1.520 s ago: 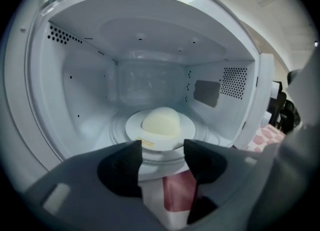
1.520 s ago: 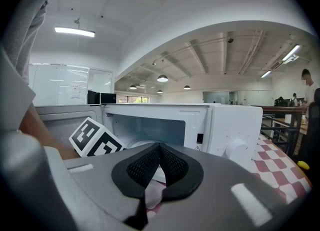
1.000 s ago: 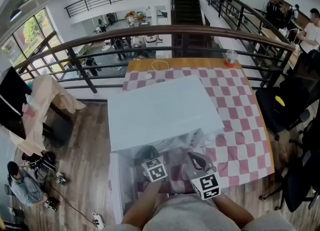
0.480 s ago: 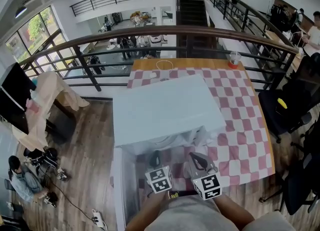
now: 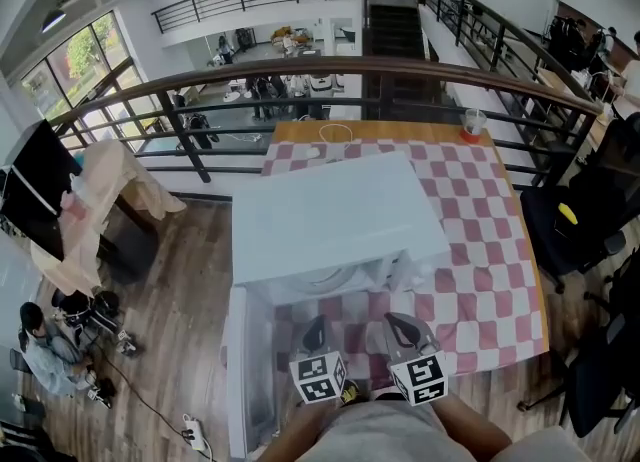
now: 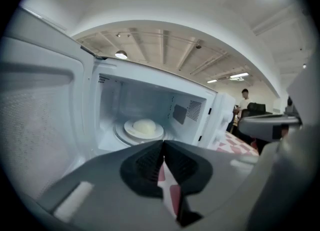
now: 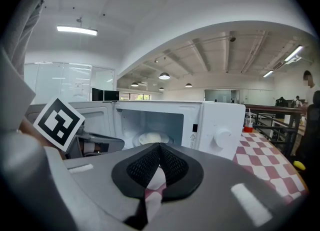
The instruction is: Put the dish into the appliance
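The white microwave (image 5: 340, 215) stands on the checkered table, with its door (image 5: 248, 370) swung open to the left. Inside it, a white dish (image 6: 144, 127) with a pale round food item rests on the turntable; the right gripper view also shows the dish (image 7: 152, 137). My left gripper (image 5: 316, 328) is shut and empty, held a little in front of the open cavity. My right gripper (image 5: 398, 324) sits beside it to the right, also shut on nothing. Each gripper's pads meet in its own view: left gripper (image 6: 163, 147), right gripper (image 7: 160, 150).
The microwave's control knob (image 7: 222, 137) is on its right front. A red cup (image 5: 471, 125) and a looped white cable (image 5: 336, 133) lie at the table's far edge by the railing (image 5: 400, 65). A dark chair (image 5: 560, 220) stands to the right.
My left gripper has drawn back out of the microwave opening toward me, leaving the dish inside. The right gripper has also come back slightly.
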Tool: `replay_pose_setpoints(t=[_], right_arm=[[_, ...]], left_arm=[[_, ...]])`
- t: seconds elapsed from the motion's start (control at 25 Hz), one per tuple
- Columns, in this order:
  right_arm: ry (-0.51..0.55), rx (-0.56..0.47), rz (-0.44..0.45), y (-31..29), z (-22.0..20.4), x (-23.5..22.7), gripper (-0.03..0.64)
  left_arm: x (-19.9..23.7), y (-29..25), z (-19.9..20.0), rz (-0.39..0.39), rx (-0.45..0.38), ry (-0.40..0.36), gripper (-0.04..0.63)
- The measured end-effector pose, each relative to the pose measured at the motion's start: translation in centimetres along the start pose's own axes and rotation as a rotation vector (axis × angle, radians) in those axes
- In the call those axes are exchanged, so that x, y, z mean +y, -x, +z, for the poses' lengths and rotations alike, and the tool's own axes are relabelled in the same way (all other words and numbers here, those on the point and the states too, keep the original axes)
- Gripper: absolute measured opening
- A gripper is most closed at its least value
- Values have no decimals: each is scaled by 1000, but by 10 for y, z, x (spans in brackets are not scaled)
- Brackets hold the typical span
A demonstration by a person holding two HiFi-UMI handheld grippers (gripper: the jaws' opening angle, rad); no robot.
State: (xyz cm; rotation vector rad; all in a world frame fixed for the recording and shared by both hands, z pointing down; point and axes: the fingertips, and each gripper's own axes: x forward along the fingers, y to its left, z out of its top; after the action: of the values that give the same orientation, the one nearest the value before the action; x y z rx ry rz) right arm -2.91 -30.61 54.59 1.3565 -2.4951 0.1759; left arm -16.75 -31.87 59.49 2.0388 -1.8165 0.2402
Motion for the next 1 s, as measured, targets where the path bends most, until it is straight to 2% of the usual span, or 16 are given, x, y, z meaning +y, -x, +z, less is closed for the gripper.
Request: replay_pose_setpoints(t=[0.28, 0.6, 1.0], right_arm=[[-1, 20, -14, 44, -14, -8, 0], [0, 37, -17, 95, -35, -11, 0], [-14, 28, -37, 173, -61, -6, 0]], left_arm=[[-37, 43, -4, -38, -19, -41, 11], [-74, 91, -15, -68, -35, 16, 11], [-119, 160, -37, -95, -66, 19, 11]])
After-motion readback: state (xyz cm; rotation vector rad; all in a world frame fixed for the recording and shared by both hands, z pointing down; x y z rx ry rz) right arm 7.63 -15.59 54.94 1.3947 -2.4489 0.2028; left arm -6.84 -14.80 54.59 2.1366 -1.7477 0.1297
